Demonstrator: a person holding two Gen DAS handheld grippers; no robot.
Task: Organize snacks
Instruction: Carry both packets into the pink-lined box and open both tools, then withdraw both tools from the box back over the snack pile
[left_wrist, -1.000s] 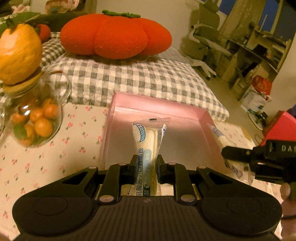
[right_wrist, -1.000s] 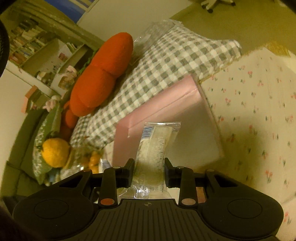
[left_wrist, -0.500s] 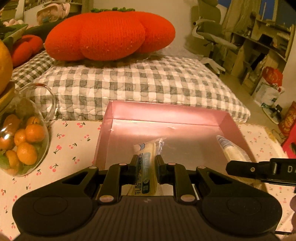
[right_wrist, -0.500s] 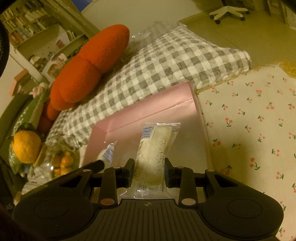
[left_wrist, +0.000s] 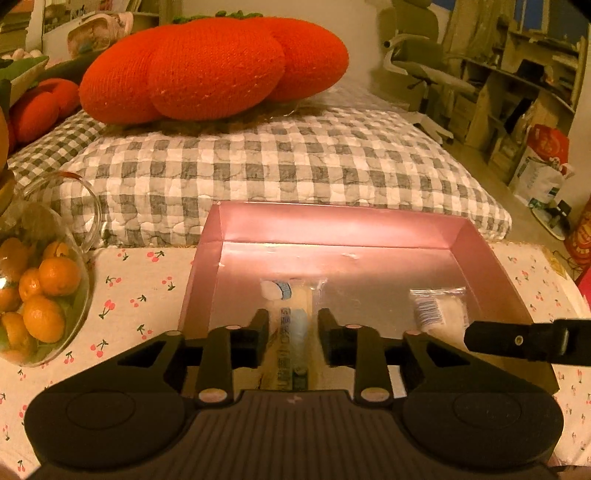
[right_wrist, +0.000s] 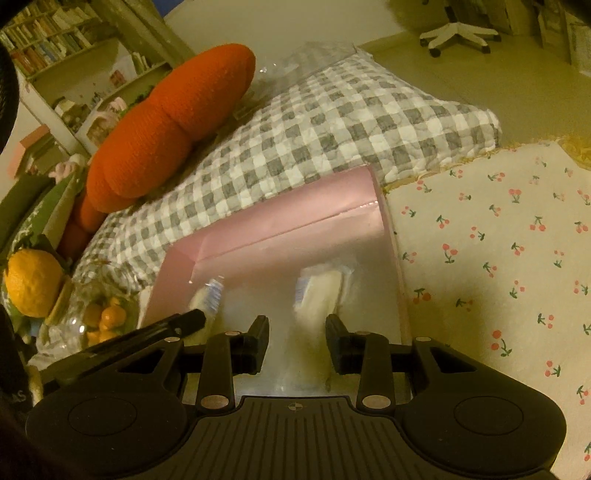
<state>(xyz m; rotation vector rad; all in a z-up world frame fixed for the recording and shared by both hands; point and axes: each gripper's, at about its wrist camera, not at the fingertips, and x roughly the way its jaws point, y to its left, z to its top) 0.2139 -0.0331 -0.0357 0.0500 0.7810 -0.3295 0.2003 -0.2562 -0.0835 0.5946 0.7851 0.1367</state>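
Note:
A pink box (left_wrist: 332, 229) stands on the cherry-print cloth. My left gripper (left_wrist: 291, 325) hangs over its near left part, jaws opening. A yellow-and-blue snack packet (left_wrist: 291, 314) lies blurred between the fingers, and the pads no longer press on it. My right gripper (right_wrist: 297, 328) is over the box's (right_wrist: 280, 221) right part, jaws also opening. A clear packet with a pale snack (right_wrist: 319, 291) shows blurred just beyond its fingertips, free of the pads. Each view shows the other packet (left_wrist: 439, 310) (right_wrist: 208, 295) and a finger of the other gripper.
A glass jar of small oranges (left_wrist: 40, 288) stands left of the box, with a large orange fruit (right_wrist: 33, 282) on it. Behind the box lie a grey checked cushion (left_wrist: 277, 170) and a red pumpkin cushion (left_wrist: 207, 66). Cherry-print cloth (right_wrist: 498, 240) spreads to the right.
Both grippers came down over the pink box with their packets, then their jaws parted. Both packets slipped from the pads and now show lower in the box.

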